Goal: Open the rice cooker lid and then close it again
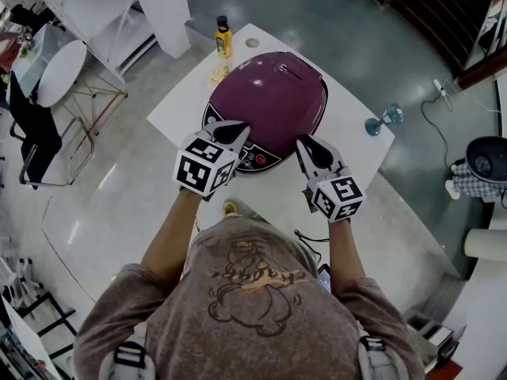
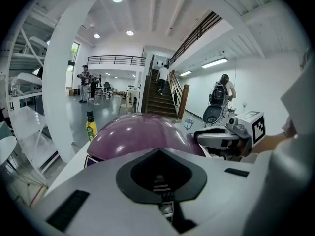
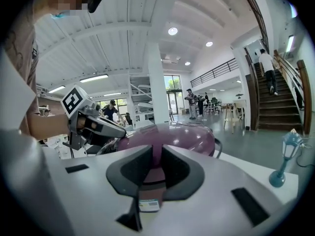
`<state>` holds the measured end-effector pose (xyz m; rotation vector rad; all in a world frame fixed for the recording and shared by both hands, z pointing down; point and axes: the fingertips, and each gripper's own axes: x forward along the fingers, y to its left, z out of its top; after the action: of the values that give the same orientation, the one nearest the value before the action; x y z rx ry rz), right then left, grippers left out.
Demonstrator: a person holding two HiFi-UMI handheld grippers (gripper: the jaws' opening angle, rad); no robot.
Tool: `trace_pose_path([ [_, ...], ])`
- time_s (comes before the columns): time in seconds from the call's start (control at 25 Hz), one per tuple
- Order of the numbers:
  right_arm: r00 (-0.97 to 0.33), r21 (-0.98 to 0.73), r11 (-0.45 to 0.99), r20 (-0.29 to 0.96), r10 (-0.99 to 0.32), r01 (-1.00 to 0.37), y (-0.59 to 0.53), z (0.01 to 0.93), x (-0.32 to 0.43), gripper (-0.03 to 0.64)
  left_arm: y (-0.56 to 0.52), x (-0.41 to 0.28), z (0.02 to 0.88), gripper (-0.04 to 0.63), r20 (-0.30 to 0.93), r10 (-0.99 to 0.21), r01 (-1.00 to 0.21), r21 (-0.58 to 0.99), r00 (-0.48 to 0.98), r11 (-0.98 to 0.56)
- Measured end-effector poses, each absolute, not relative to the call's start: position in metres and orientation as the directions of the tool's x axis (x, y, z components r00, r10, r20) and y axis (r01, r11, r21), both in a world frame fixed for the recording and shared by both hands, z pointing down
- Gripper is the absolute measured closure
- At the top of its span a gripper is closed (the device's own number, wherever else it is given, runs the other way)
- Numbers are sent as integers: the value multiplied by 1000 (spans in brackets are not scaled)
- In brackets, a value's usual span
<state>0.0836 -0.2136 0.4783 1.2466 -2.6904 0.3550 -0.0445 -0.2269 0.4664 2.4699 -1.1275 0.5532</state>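
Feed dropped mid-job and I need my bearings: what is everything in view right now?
rice cooker: one, purple, lid down, middle of table
table: one, white, under the cooker
bottle: one, yellow, dark cap, table's far edge
lantern ornament: one, blue, table's right edge
left gripper: one, white and black, jaws together, at cooker's front left
right gripper: one, white and black, jaws slightly apart, at cooker's front right
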Motion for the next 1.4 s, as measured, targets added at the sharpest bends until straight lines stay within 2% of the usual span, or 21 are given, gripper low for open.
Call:
trace_pose_path([
  [0.4, -623, -123, 614, 252, -740, -779, -215, 480, 84, 580, -228, -44, 469, 575, 517, -614, -771, 155, 596, -618],
  [1.4, -615, -182, 588, 232, -754, -788, -217, 483, 87, 621, -229, -43, 475, 577, 581, -564, -768, 179, 587, -615],
])
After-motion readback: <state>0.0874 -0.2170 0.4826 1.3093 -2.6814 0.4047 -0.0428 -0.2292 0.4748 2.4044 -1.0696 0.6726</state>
